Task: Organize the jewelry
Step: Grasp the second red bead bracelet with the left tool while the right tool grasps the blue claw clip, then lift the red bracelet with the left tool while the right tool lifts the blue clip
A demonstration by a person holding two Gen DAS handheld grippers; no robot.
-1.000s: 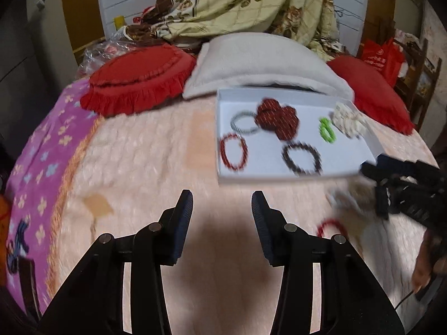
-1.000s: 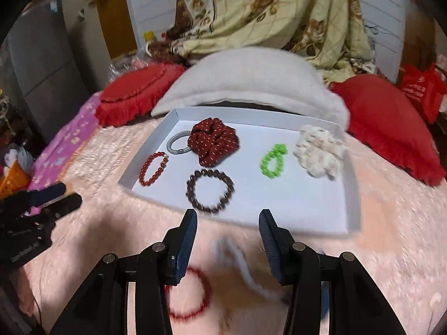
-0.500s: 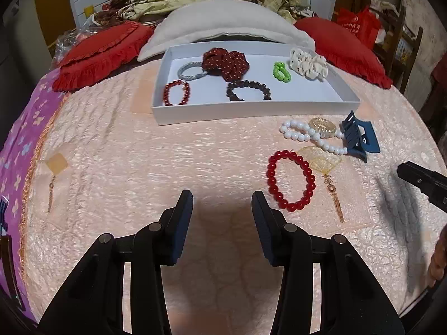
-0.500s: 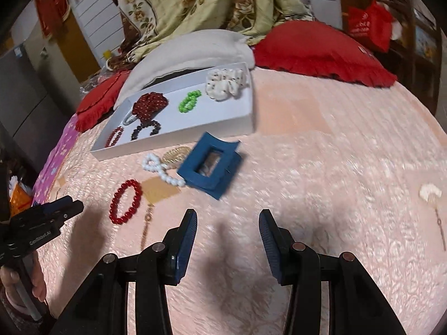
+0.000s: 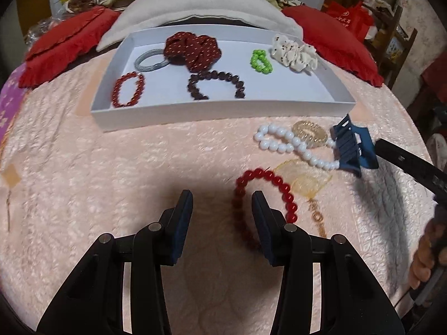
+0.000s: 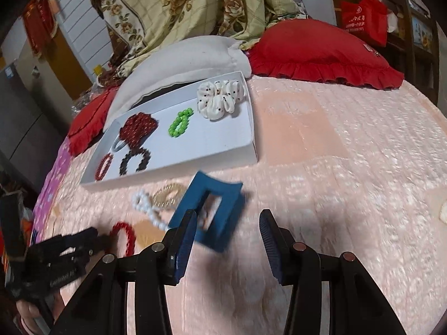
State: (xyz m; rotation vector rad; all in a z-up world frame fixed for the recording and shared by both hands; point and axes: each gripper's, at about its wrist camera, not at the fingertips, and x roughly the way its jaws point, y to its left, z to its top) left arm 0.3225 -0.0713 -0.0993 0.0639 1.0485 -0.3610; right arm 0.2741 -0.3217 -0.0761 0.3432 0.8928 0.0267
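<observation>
Fingers ribbed, dark; round glossy red bead bracelet beside.

The red bag at the back has white writing on it, but it is too small to read. The left gripper has white letters on its side, too blurry to read.

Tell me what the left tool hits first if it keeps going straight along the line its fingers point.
Most likely the pink bedspread, just left of the red bead bracelet. The left tool is open and angled down; the bracelet's left side lies close by its right finger, so it may brush that. Depth is hard to judge.
</observation>
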